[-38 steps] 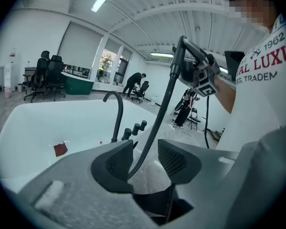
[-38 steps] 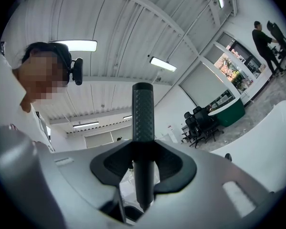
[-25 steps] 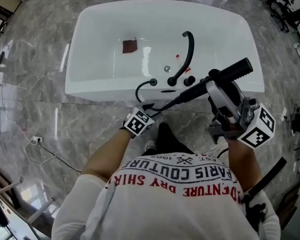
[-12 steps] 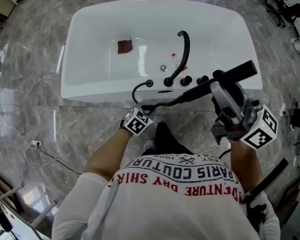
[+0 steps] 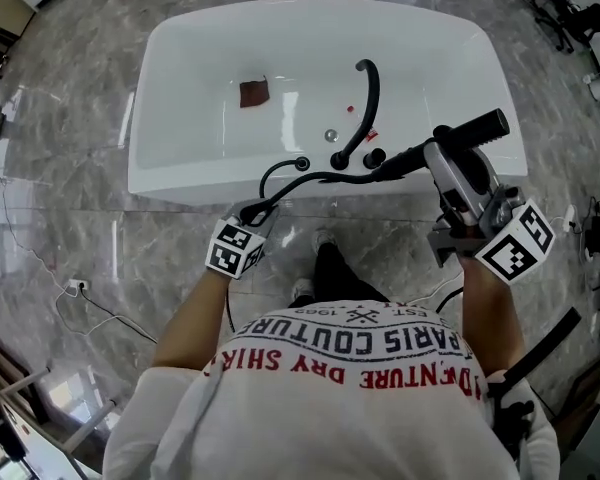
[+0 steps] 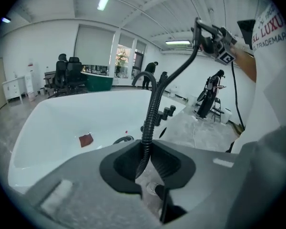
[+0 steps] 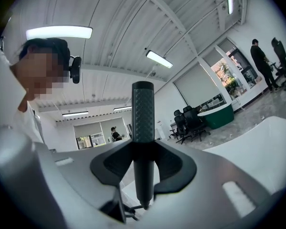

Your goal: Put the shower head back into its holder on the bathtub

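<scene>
Right gripper (image 5: pixel 445 158) jaws clamp the shower head (image 5: pixel 477 129), judged rigid and slick, by its handle; left gripper (image 5: pixel 253 213) jaws, just closed, pinch its limp hose (image 5: pixel 315 178) (likely to drag).

Brown patch (image 5: pixel 254 92) in tub (image 5: pixel 180 78) — unidentifiable

I get bright, even light from ceiling strip lamps (image 7: pixel 58 32) and a far window (image 6: pixel 124 58). The polished floor (image 5: pixel 70 218) throws pale glare (so does the white bathtub (image 5: pixel 180 58)). Both gripper views bulge toward black corners, with a soft foreground. The head view is sharp, with faint shadows.
</scene>
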A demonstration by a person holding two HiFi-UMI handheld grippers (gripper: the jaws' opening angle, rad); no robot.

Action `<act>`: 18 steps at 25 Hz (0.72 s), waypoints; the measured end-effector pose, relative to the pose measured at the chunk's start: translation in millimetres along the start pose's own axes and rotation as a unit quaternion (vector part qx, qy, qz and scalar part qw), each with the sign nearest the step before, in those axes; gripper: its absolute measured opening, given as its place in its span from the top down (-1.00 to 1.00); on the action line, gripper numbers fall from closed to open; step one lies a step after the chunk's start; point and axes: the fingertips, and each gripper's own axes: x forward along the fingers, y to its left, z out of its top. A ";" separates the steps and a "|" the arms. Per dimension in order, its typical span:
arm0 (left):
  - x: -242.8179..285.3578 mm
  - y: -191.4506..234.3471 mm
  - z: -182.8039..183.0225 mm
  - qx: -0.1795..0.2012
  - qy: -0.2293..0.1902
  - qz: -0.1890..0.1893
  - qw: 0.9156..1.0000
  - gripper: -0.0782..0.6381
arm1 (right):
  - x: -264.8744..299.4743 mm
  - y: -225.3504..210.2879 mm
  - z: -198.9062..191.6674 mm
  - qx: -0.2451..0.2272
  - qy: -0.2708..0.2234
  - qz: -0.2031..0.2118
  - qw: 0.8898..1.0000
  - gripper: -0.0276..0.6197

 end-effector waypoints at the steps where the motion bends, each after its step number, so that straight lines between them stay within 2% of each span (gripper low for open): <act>1: -6.5 5.0 9.2 -0.006 -0.014 0.005 1.000 0.60 | 0.9 -1.2 -2.9 -0.008 0.005 -0.005 1.000 0.48; 5: -29.2 23.5 60.9 -0.030 -0.084 0.023 0.996 0.60 | 4.4 -6.9 -15.2 -0.041 0.031 -0.024 0.998 0.48; 9: -51.0 27.8 115.3 -0.020 -0.146 0.028 0.989 0.60 | 2.4 -5.5 -22.7 -0.050 0.039 -0.028 0.998 0.48; 14: -63.3 24.2 167.8 -0.024 -0.198 0.016 0.980 0.59 | 1.4 -7.5 -33.0 -0.023 0.044 -0.024 0.998 0.48; 18: -47.7 19.6 191.4 -0.024 -0.210 0.002 0.977 0.59 | 0.1 -12.1 -40.3 0.009 0.043 -0.022 0.999 0.48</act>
